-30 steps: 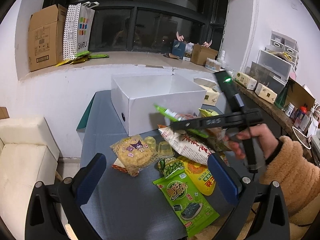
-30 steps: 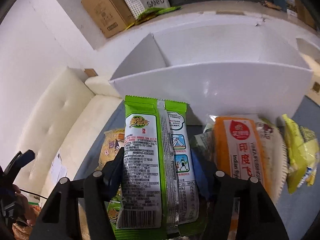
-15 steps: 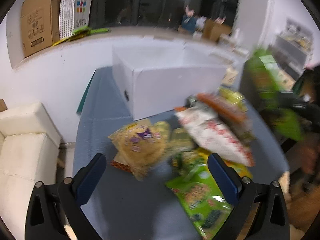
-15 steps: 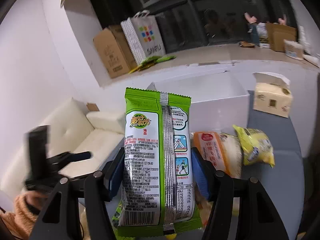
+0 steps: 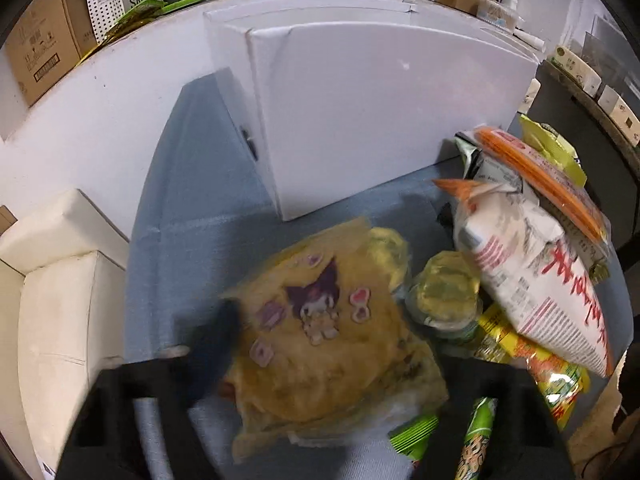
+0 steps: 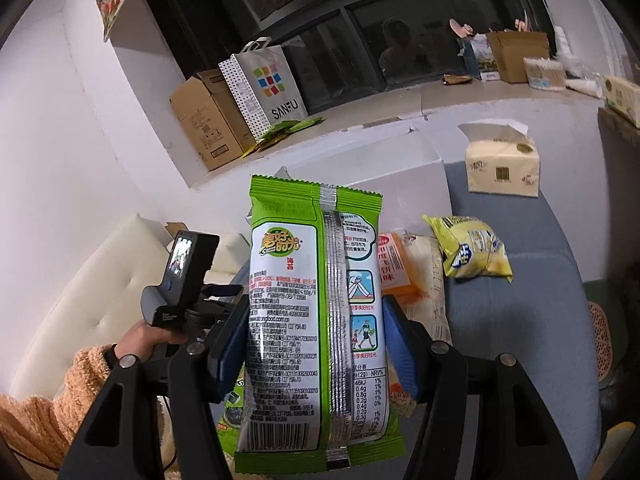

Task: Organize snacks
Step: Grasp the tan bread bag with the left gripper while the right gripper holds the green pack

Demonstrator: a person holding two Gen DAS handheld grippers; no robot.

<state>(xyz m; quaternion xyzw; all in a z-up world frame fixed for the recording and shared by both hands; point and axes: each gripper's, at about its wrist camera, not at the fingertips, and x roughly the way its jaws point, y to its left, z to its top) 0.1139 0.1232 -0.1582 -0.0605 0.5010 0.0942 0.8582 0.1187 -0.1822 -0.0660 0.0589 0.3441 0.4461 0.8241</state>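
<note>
My right gripper [image 6: 316, 344] is shut on a green seaweed snack packet [image 6: 316, 320] and holds it upright above the table. The white box [image 5: 360, 116] stands at the back of the blue table [image 5: 192, 208]; it also shows in the right wrist view [image 6: 400, 184]. My left gripper [image 5: 344, 352] is low over a yellow packet with a cartoon figure [image 5: 320, 328]. Its blue left pad [image 5: 218, 340] touches the packet's left edge; the right pad is hidden and blurred. A white rice-cracker bag [image 5: 532, 272] and an orange packet [image 5: 540, 180] lie to the right.
A yellow snack bag [image 6: 472, 252] and a tissue pack [image 6: 502, 168] lie on the table's far right. Green and yellow packets [image 5: 532, 360] sit by the front edge. A white sofa [image 5: 52, 280] is on the left. Cardboard boxes and a paper bag [image 6: 264, 88] stand on the sill.
My left gripper has dropped down and forward onto the yellow cartoon packet. My right gripper has lifted the green packet up and back, away from the box.
</note>
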